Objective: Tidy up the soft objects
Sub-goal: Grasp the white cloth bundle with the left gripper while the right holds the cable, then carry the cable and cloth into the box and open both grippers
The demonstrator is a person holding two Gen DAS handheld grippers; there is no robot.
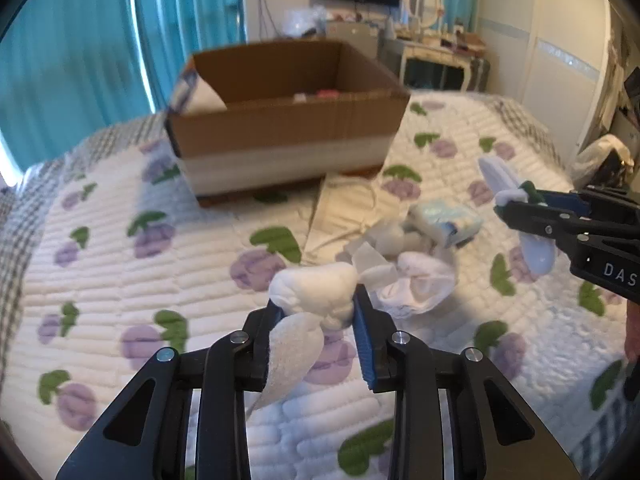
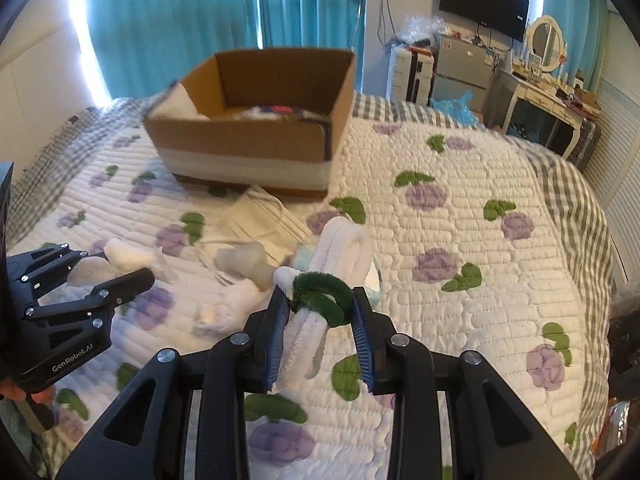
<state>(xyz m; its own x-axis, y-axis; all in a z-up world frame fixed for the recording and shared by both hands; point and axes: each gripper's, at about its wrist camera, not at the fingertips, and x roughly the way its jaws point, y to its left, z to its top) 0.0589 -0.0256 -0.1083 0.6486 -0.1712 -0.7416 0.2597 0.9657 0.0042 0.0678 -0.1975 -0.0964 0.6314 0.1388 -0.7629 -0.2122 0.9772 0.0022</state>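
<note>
My left gripper [image 1: 318,312] is shut on a white cotton wad [image 1: 316,292] with a white fuzzy pad hanging below it, held above the bed. It also shows in the right wrist view [image 2: 116,266]. My right gripper [image 2: 320,304] is shut on a bundle of white fuzzy stems bound by a green fuzzy ring [image 2: 324,292]; it shows in the left wrist view [image 1: 516,200] at the right. An open cardboard box [image 1: 288,128] stands at the back of the bed [image 2: 256,136], with a few items inside. A pile of soft white items [image 1: 416,276] lies on the quilt between the grippers.
A face mask [image 2: 260,220] lies flat in front of the box. A small blue-white tissue pack [image 1: 448,218] sits beside the pile. The quilted floral bedspread [image 2: 460,220] stretches right. Teal curtains, a dresser and a TV stand behind the bed.
</note>
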